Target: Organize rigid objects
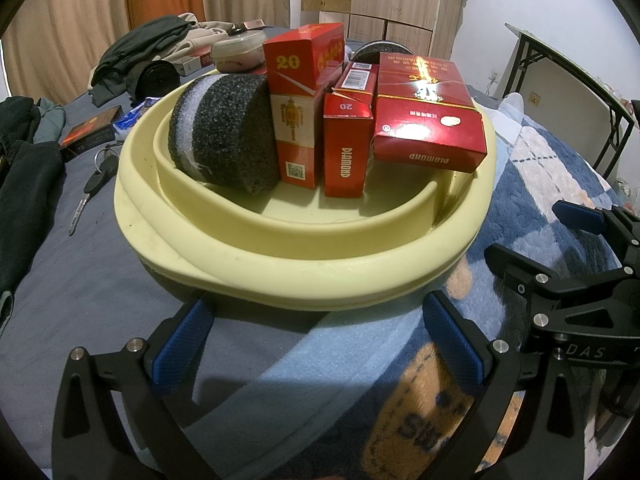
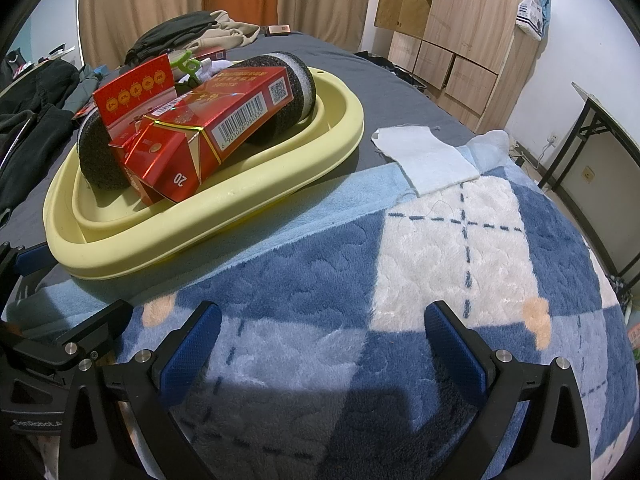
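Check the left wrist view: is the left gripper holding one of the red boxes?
No. The left gripper is open and empty in front of the yellow tray, while the red boxes sit inside the tray.

Tan curtains (image 2: 160,12) with an orange panel hang behind the bed. A wooden wardrobe (image 2: 472,20) stands against the white wall (image 2: 580,40), near a black-legged folding table (image 2: 608,152).

Left claw (image 1: 316,344) spread wide, blue pads (image 1: 182,344) apart, gripping nothing. Right claw (image 2: 320,344) likewise agape and unladen, level with and close beside the left.
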